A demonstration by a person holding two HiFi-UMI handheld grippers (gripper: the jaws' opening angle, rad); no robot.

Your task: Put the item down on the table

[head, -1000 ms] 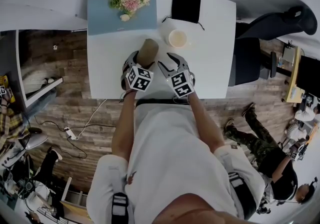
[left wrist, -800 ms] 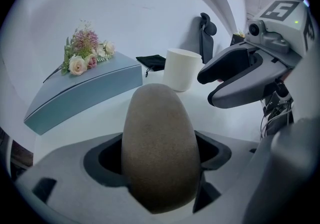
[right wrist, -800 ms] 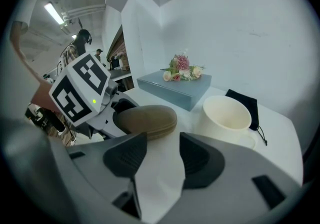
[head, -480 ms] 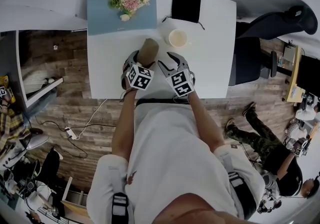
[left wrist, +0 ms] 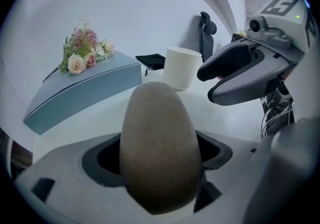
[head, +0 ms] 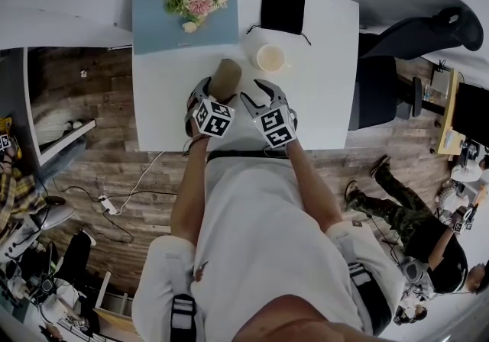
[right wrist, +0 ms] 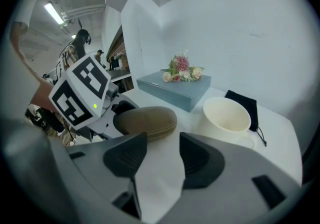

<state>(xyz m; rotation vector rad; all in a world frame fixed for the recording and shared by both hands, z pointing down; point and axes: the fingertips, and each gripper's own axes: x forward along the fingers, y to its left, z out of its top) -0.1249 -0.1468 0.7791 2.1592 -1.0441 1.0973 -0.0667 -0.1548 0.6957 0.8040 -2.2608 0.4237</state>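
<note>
A brown oval glasses case (head: 226, 77) sits between the jaws of my left gripper (head: 208, 96), which is shut on it over the near middle of the white table (head: 325, 96). In the left gripper view the case (left wrist: 159, 143) stands on end and fills the space between the pads. In the right gripper view the case (right wrist: 147, 122) hangs low over the tabletop; I cannot tell whether it touches. My right gripper (head: 260, 95) is just right of the case, its jaws drawn close with nothing between them (right wrist: 161, 144).
A cream cup (head: 270, 58) stands just beyond the grippers. A blue box with a flower bouquet (head: 183, 24) lies at the back left, and a black pouch (head: 283, 4) at the back. A dark office chair (head: 412, 35) is to the table's right.
</note>
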